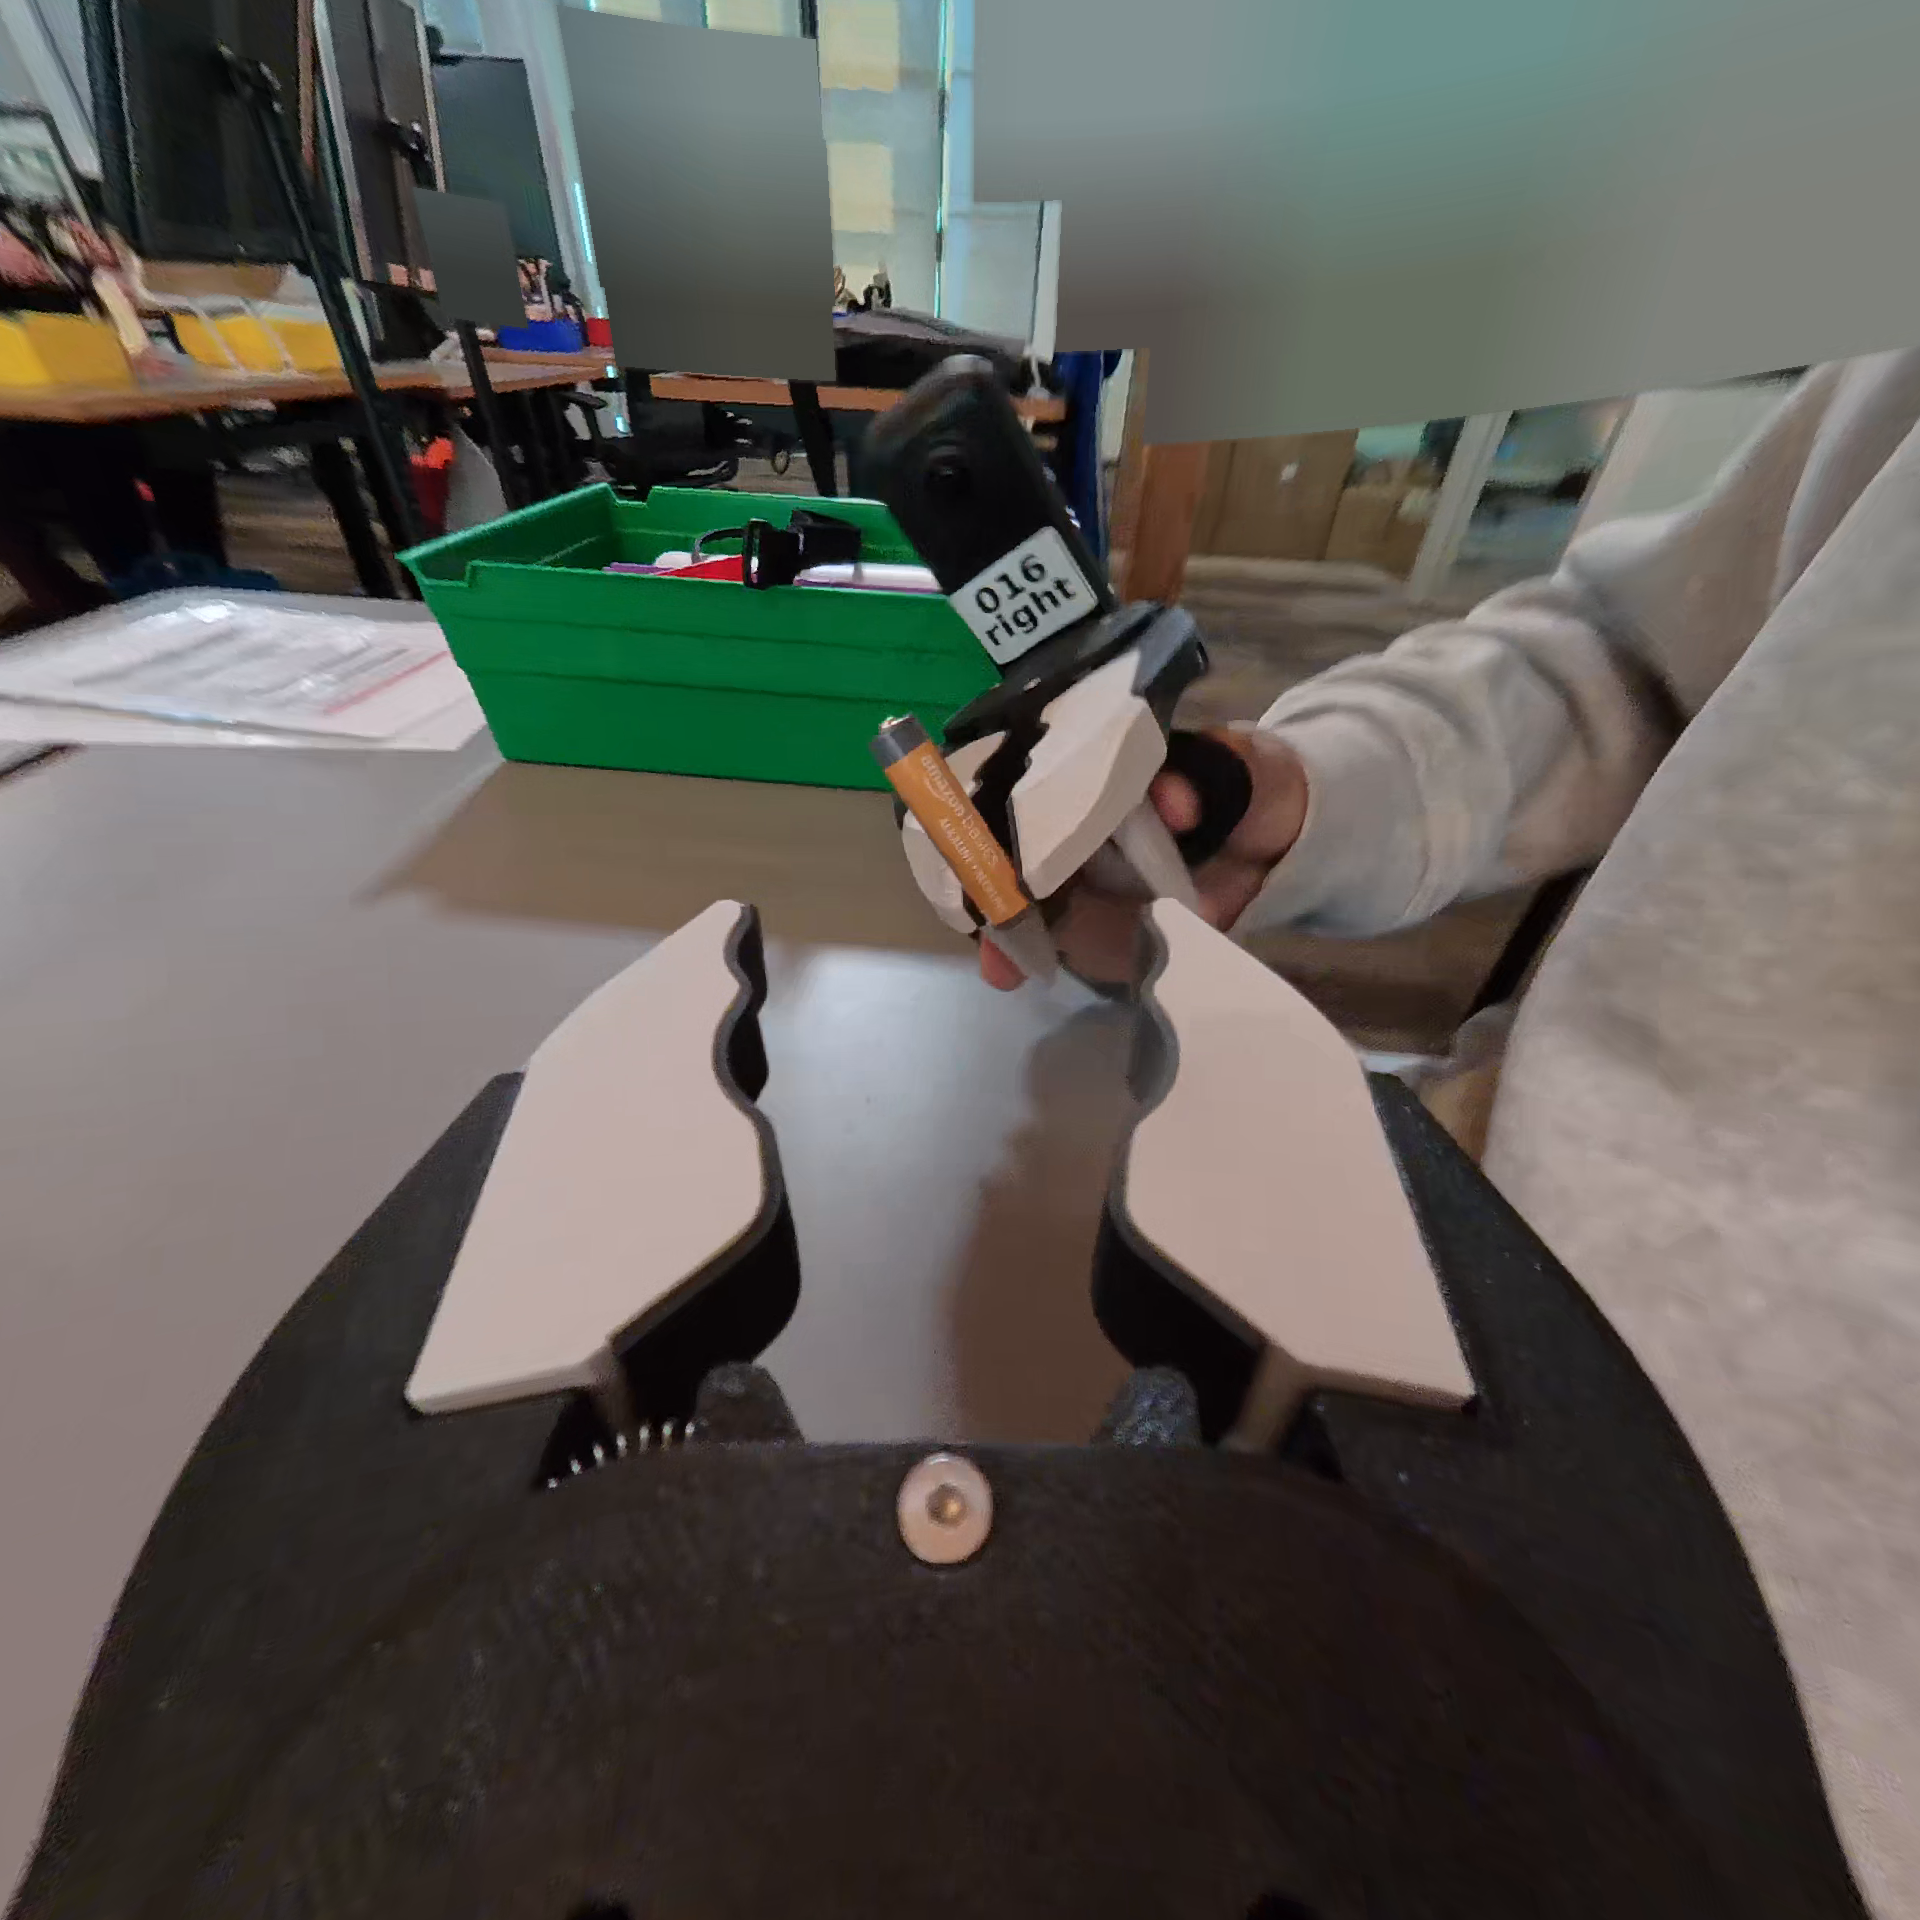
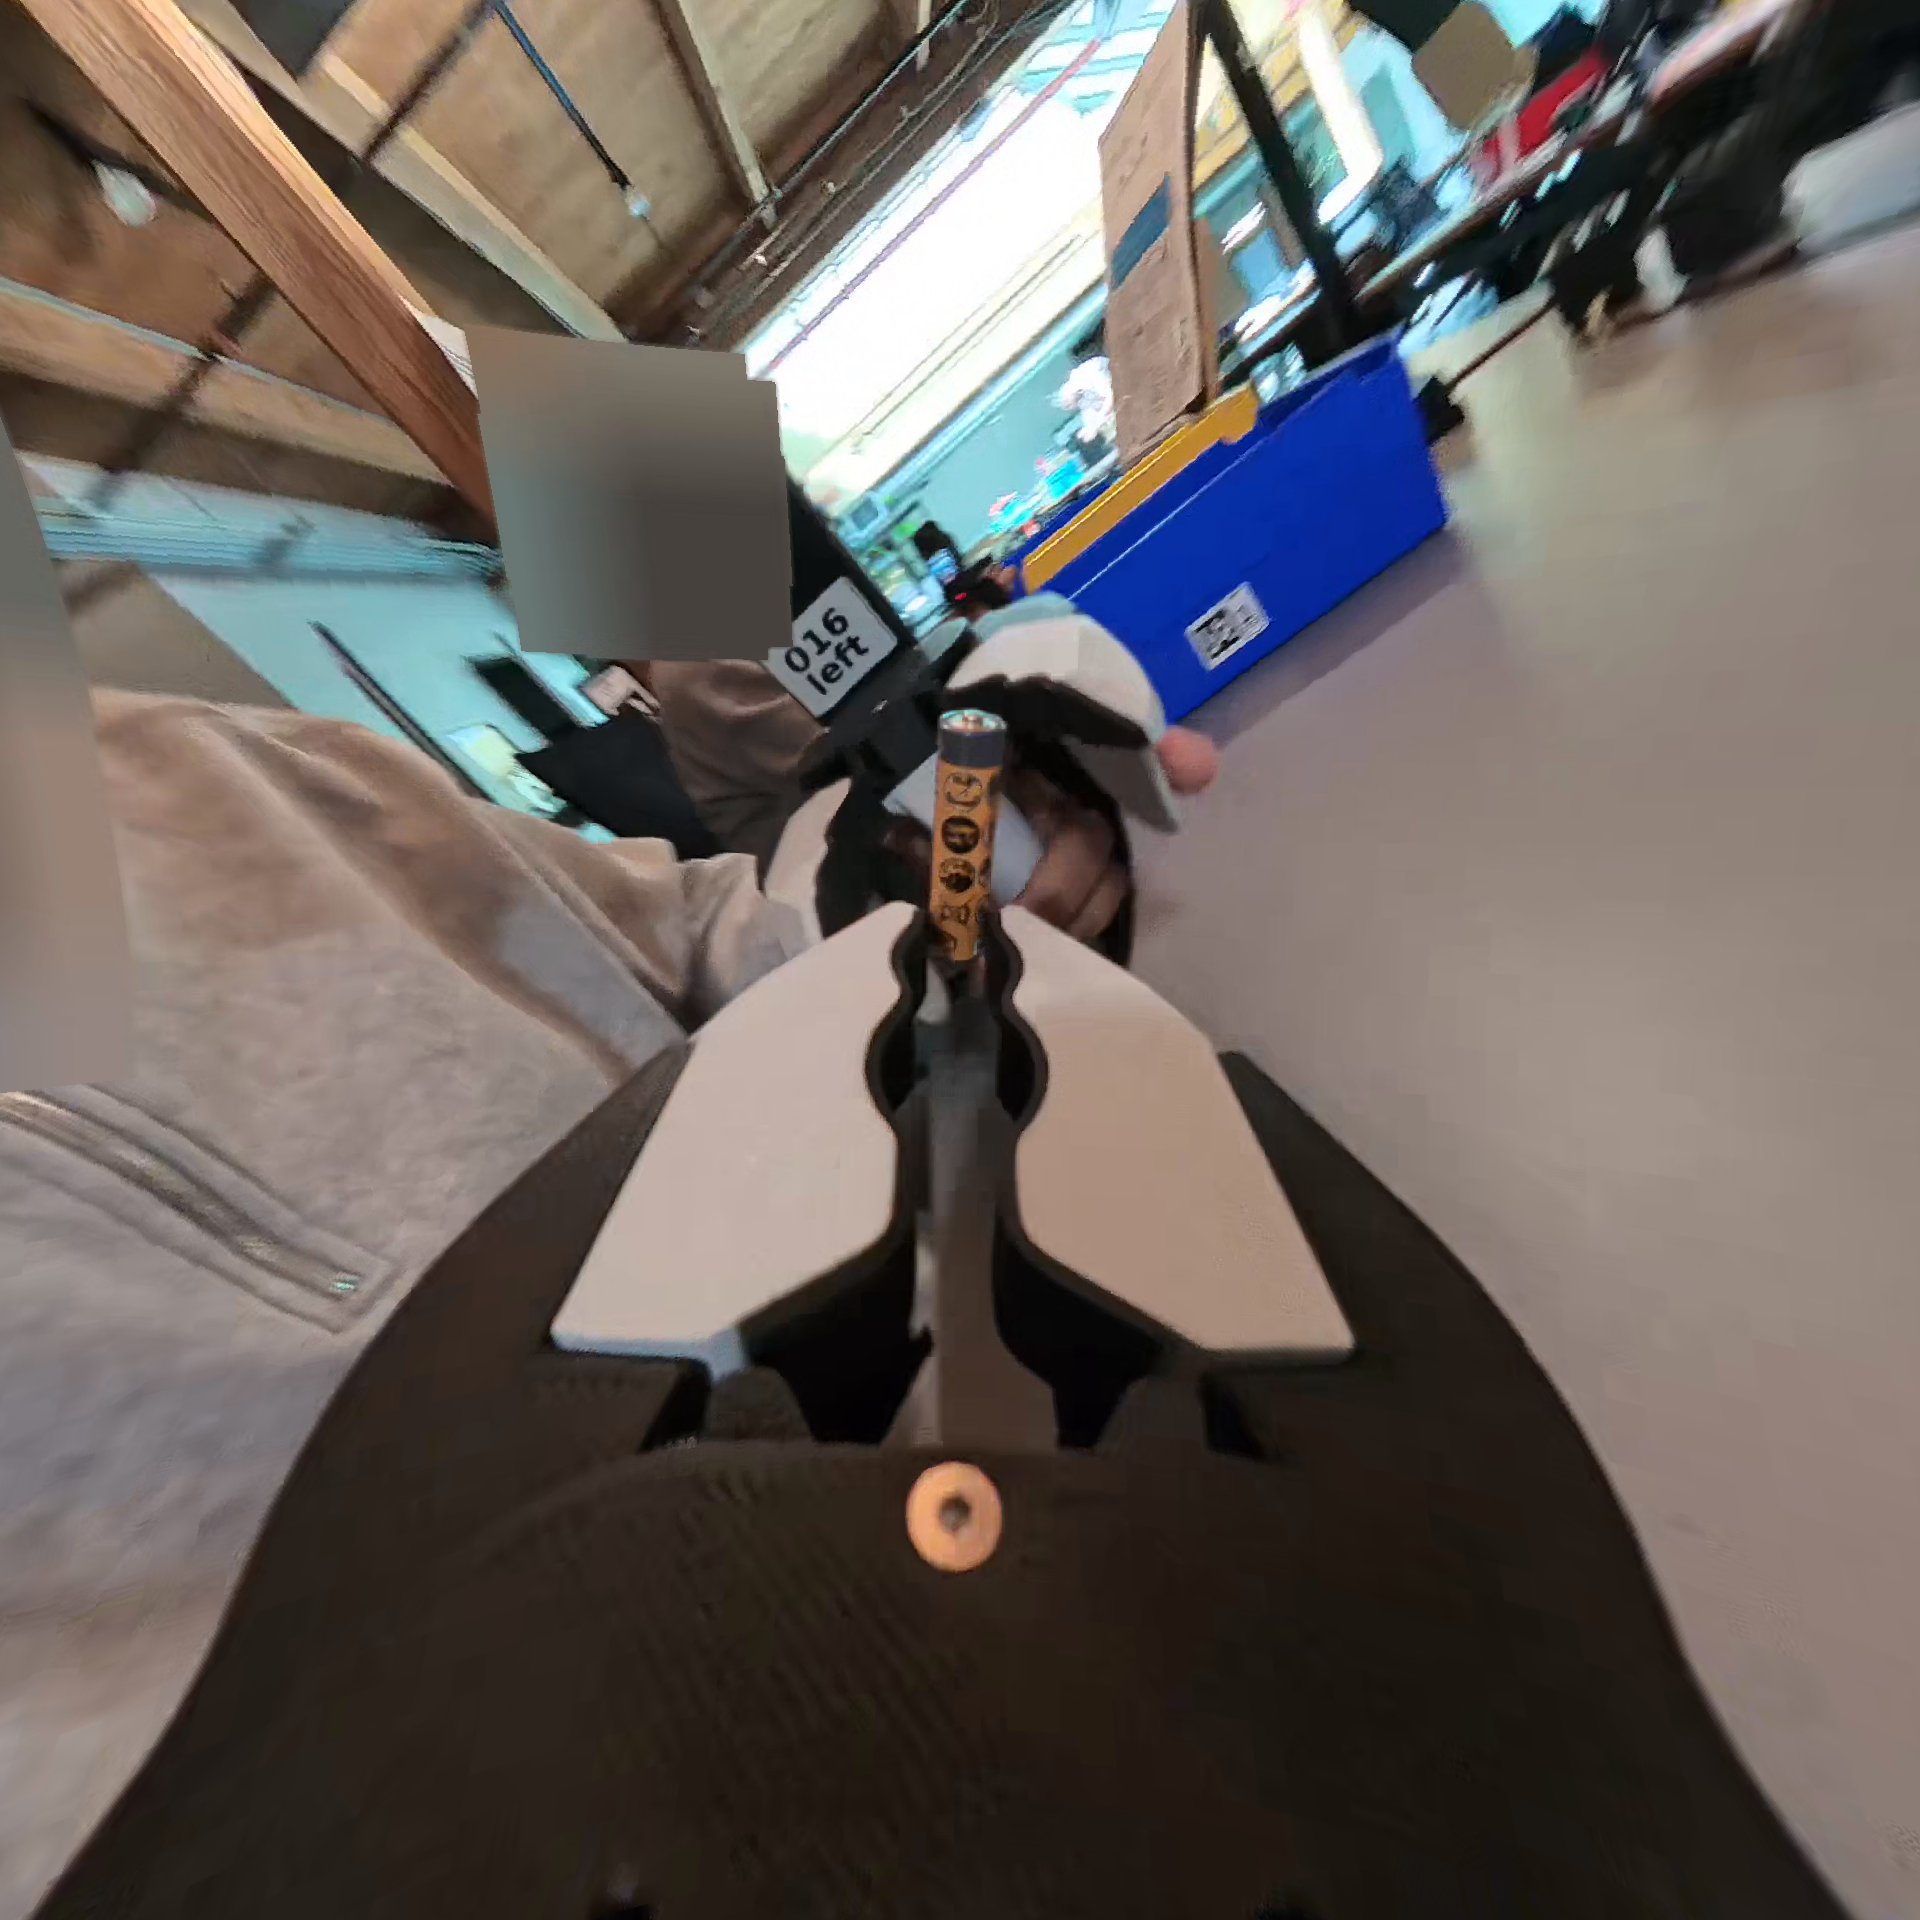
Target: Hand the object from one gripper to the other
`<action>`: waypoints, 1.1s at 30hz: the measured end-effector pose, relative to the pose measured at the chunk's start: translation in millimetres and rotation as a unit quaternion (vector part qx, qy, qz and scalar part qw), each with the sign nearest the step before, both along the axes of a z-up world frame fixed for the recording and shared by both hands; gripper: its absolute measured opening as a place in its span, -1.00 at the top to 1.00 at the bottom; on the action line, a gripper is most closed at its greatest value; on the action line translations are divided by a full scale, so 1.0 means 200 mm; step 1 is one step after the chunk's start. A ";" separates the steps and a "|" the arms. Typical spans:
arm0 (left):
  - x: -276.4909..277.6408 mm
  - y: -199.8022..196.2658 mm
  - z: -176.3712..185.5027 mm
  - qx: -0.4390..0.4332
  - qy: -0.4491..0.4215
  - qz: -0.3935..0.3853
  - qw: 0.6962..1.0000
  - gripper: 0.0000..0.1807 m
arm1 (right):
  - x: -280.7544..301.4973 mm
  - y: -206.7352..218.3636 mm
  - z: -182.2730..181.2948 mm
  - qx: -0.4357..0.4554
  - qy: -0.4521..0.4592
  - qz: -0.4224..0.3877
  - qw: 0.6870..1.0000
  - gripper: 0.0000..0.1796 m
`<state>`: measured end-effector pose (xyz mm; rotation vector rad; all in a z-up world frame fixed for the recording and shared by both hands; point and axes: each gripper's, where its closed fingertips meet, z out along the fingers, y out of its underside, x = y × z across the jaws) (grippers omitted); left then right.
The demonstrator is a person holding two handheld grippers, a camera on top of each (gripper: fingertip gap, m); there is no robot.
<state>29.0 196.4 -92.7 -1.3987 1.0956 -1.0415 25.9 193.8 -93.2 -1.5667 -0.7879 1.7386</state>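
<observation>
An orange battery [image 2: 961, 842] with a dark cap stands upright, its lower end pinched between the tips of my right gripper [image 2: 958, 951]. In the left wrist view the same battery [image 1: 954, 821] is tilted in the right gripper [image 1: 977, 883], above and just beyond my left fingertips. My left gripper [image 1: 951, 951] is open and empty, its white fingers [image 1: 623, 1143] spread wide over the table. In the right wrist view the left gripper [image 2: 1039, 748] shows open just behind the battery.
A green bin [image 1: 686, 644] holding several items stands on the grey table [image 1: 260, 987] ahead of the left gripper, with papers [image 1: 239, 665] to its left. A blue and yellow bin [image 2: 1278, 530] sits on the table in the right wrist view. A person's grey sleeve [image 1: 1455, 727] is at the right. Less than 4 cm separates the two grippers' tips.
</observation>
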 end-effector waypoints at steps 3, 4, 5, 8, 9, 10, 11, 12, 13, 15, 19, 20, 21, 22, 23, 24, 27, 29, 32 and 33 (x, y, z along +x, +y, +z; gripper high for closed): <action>0.00 -0.01 -0.03 0.103 0.054 0.015 0.993 0.18 | 0.00 -0.02 -0.02 -0.083 0.006 0.049 0.995 0.88; 0.00 -0.01 -0.03 0.137 0.067 0.021 0.988 0.18 | -0.01 -0.04 -0.02 -0.105 0.008 0.066 0.992 0.88; 0.01 -0.02 -0.03 0.165 0.076 0.023 0.983 0.21 | -0.01 -0.05 -0.03 -0.125 0.008 0.080 0.989 0.88; 0.01 -0.05 -0.02 0.206 0.086 0.019 0.975 0.26 | -0.02 -0.09 -0.05 -0.166 0.000 0.116 0.979 0.88; 0.02 -0.06 -0.03 0.207 0.087 0.015 0.974 0.25 | -0.02 -0.10 -0.05 -0.176 -0.003 0.126 0.976 0.88; 0.02 -0.06 -0.03 0.206 0.087 0.012 0.975 0.24 | -0.02 -0.11 -0.06 -0.186 -0.005 0.136 0.973 0.88; 0.02 -0.07 -0.04 0.203 0.087 0.007 0.975 0.24 | -0.03 -0.12 -0.06 -0.195 -0.006 0.145 0.970 0.88; 0.03 -0.07 -0.04 0.199 0.087 0.001 0.976 0.27 | -0.03 -0.13 -0.06 -0.202 -0.004 0.152 0.967 0.88; 0.03 -0.08 -0.05 0.197 0.087 -0.003 0.977 0.29 | -0.03 -0.14 -0.06 -0.208 -0.002 0.158 0.965 0.88; 0.03 -0.09 -0.05 0.195 0.088 -0.014 0.977 0.37 | -0.03 -0.16 -0.06 -0.213 -0.002 0.166 0.963 0.88; 0.03 -0.11 -0.06 0.195 0.094 -0.026 0.976 0.48 | -0.03 -0.18 -0.06 -0.211 -0.005 0.175 0.962 0.88; 0.03 -0.11 -0.06 0.195 0.094 -0.026 0.976 0.48 | -0.03 -0.18 -0.06 -0.211 -0.005 0.175 0.962 0.88; 0.03 -0.11 -0.06 0.195 0.095 -0.026 0.976 0.48 | -0.03 -0.18 -0.06 -0.210 -0.005 0.175 0.962 0.88; 0.03 -0.11 -0.06 0.193 0.096 -0.026 0.976 0.48 | -0.03 -0.18 -0.05 -0.209 -0.003 0.174 0.962 0.88; 0.03 -0.11 -0.06 0.192 0.095 -0.025 0.976 0.48 | -0.03 -0.18 -0.05 -0.207 -0.001 0.171 0.963 0.88; 0.03 -0.10 -0.06 0.191 0.095 -0.022 0.977 0.48 | -0.03 -0.17 -0.05 -0.204 0.002 0.166 0.965 0.87; 0.02 -0.08 -0.07 0.179 0.097 -0.013 0.979 0.48 | -0.02 -0.11 -0.04 -0.190 0.015 0.129 0.973 0.64; 0.02 -0.06 -0.07 0.163 0.094 -0.005 0.982 0.48 | 0.00 -0.08 -0.02 -0.174 0.023 0.106 0.979 0.57; 0.02 -0.04 -0.06 0.103 0.067 -0.006 0.992 0.48 | 0.03 -0.03 -0.02 -0.107 0.009 0.064 0.992 0.55; 0.02 -0.04 -0.05 0.067 0.052 -0.015 0.996 0.48 | 0.04 -0.01 -0.02 -0.067 -0.002 0.044 0.997 0.54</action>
